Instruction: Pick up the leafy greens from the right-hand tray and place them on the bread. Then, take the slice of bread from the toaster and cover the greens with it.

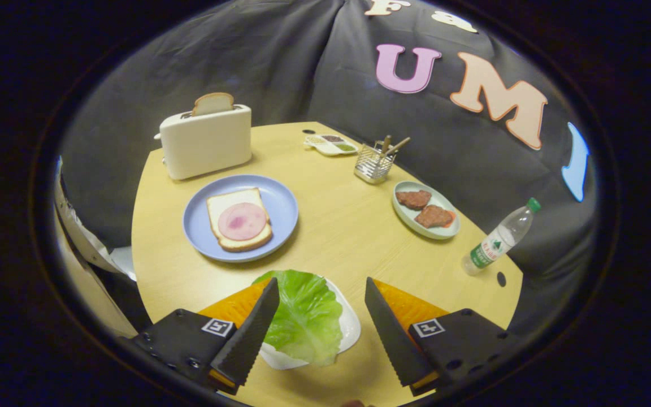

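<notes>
A green lettuce leaf point(306, 314) lies on a small white tray point(350, 328) on the wooden table, between my fingers and closer to the left one. My gripper point(321, 288) is open and hangs above the leaf, touching nothing. Beyond the fingers a blue plate point(280, 200) holds a slice of bread point(229, 199) topped with a round pink slice of ham point(242, 221). Farther back stands a cream toaster point(205, 142) with a second bread slice point(212, 103) sticking out of its slot.
To the right, a pale green plate point(402, 217) carries two brown meat pieces. A wire caddy point(374, 163) with utensils and a small divided dish point(330, 144) stand at the back. A plastic water bottle point(499, 237) leans near the table's right edge.
</notes>
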